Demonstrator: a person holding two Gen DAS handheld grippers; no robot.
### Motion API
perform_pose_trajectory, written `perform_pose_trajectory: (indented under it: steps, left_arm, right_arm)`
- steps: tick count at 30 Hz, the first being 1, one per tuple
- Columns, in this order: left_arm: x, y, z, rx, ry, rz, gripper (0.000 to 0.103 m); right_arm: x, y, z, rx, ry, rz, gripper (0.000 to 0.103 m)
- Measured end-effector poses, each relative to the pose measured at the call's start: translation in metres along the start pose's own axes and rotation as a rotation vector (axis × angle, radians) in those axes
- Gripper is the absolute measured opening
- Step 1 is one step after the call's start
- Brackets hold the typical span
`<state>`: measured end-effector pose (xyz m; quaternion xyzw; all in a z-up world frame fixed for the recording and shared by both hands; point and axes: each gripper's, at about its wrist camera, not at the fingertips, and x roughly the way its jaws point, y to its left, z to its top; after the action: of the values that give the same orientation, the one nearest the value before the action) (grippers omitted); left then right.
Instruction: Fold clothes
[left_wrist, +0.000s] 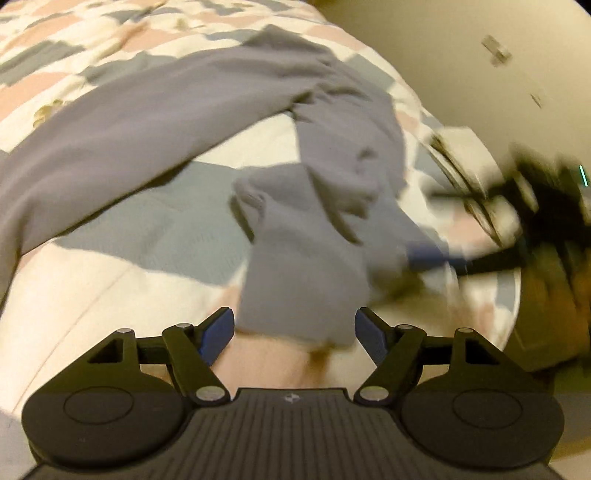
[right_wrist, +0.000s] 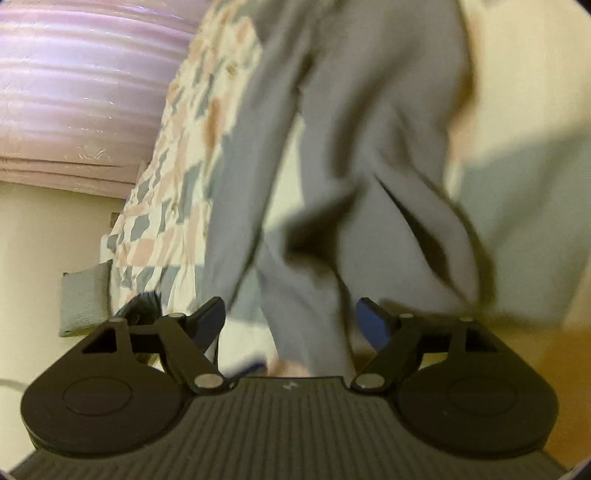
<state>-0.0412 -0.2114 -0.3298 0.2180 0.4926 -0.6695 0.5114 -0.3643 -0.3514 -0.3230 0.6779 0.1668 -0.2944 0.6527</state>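
Observation:
A grey long-sleeved garment (left_wrist: 177, 122) lies spread over a patchwork bedspread (left_wrist: 110, 55). One bunched sleeve or hem (left_wrist: 295, 266) runs down to my left gripper (left_wrist: 295, 332), which is open; the cloth's end lies between the blue pads (left_wrist: 218, 332) without being pinched. At the right of this view my right gripper (left_wrist: 421, 225) shows as a blur beside the same cloth. In the right wrist view the grey garment (right_wrist: 351, 147) fills the middle. A fold of it passes between the wide-apart fingers of my right gripper (right_wrist: 291, 325), which is open.
The bedspread (right_wrist: 177, 166) slopes off to the left in the right wrist view, with a pink curtain (right_wrist: 74, 92) beyond and a grey cushion (right_wrist: 85, 299) by the bed's edge. A cream wall (left_wrist: 480, 74) stands past the bed's right side. Both views are motion-blurred.

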Motion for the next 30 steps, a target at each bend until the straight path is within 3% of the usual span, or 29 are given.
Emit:
perform_pose_trajectory:
  steps: [2, 4, 5, 6, 8, 11, 13, 15, 17, 19, 21, 22, 23, 24, 26, 30]
  left_arm:
    - [0.021, 0.004, 0.011, -0.016, 0.009, -0.006, 0.068]
    - [0.036, 0.008, 0.019, -0.029, 0.020, -0.020, 0.042]
    - [0.037, 0.010, 0.020, -0.031, 0.026, -0.034, 0.013]
    - [0.034, 0.012, 0.020, -0.038, 0.035, -0.058, 0.000]
    - [0.013, 0.016, 0.014, -0.055, 0.031, -0.102, 0.000]
    - [-0.030, 0.023, -0.006, -0.073, 0.070, -0.134, 0.000]
    - [-0.059, 0.028, -0.020, -0.085, 0.101, -0.154, 0.000]
    - [-0.087, 0.034, -0.037, -0.085, 0.138, -0.137, 0.021]
    - [-0.114, 0.047, -0.061, -0.040, 0.177, -0.025, 0.037]
    - [-0.138, 0.070, -0.079, -0.001, 0.195, 0.104, 0.045]
    - [-0.157, 0.105, -0.092, -0.021, 0.209, 0.158, 0.054]
    - [-0.164, 0.124, -0.095, -0.045, 0.208, 0.179, 0.055]
    - [-0.170, 0.141, -0.096, -0.069, 0.200, 0.204, 0.057]
    - [-0.176, 0.159, -0.098, -0.102, 0.189, 0.225, 0.065]
    - [-0.183, 0.200, -0.104, -0.217, 0.161, 0.235, 0.073]
    - [-0.170, 0.257, -0.120, -0.497, 0.122, 0.149, 0.077]
  right_arm:
    - [0.011, -0.018, -0.009, 0.039, 0.034, -0.014, 0.068]
    - [0.031, -0.028, -0.013, 0.050, 0.054, -0.017, 0.068]
    - [0.042, -0.031, -0.015, 0.051, 0.060, -0.019, 0.063]
    - [0.050, -0.032, -0.017, 0.052, 0.063, -0.017, 0.042]
    - [0.059, -0.032, -0.028, 0.087, 0.068, 0.009, 0.013]
    - [0.055, -0.024, -0.062, 0.156, 0.082, 0.059, 0.004]
    - [0.051, -0.007, -0.099, 0.151, 0.141, 0.068, 0.004]
    - [0.049, 0.010, -0.144, 0.145, 0.213, 0.069, 0.004]
    - [0.055, 0.019, -0.186, 0.160, 0.267, 0.037, 0.004]
    - [0.062, 0.019, -0.222, 0.187, 0.261, -0.036, 0.004]
    - [0.065, 0.014, -0.244, 0.220, 0.170, -0.112, 0.012]
    - [0.066, 0.012, -0.253, 0.243, 0.111, -0.138, 0.020]
    - [0.066, 0.011, -0.262, 0.275, 0.039, -0.138, 0.043]
    - [0.066, 0.012, -0.269, 0.299, -0.032, -0.126, 0.058]
    - [0.071, 0.016, -0.280, 0.307, -0.139, -0.139, 0.069]
    - [0.077, 0.017, -0.300, 0.332, -0.287, -0.178, 0.071]
